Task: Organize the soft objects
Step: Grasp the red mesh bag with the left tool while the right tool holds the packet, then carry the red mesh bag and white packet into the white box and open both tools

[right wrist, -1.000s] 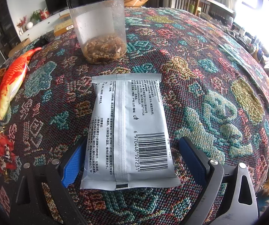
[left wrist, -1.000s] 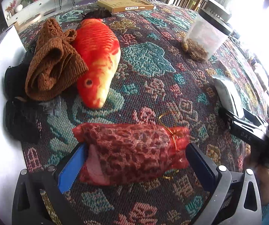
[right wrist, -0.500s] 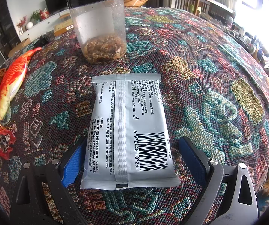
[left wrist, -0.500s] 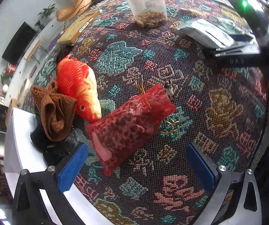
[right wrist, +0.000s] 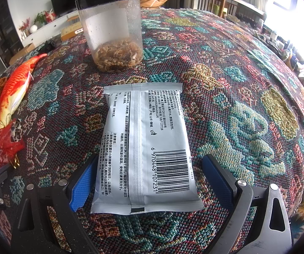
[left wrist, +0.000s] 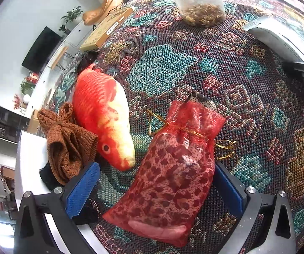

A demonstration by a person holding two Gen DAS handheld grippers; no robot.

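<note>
Left gripper (left wrist: 155, 187): we find it spread around the red mesh pouch (left wrist: 171, 173), beside the plush fish (left wrist: 104, 114).
Right gripper (right wrist: 151, 181): we find it spread, straddling the white packet (right wrist: 145, 146), near the jar (right wrist: 114, 33).

black left tool (left wrist: 154, 192), blue ribbed pads (left wrist: 82, 190), silver screws.

pouch (left wrist: 173, 169): red mesh, spotted | fish (left wrist: 103, 114): orange-white | knit (left wrist: 67, 148): brown | packet (right wrist: 145, 148): white
</note>
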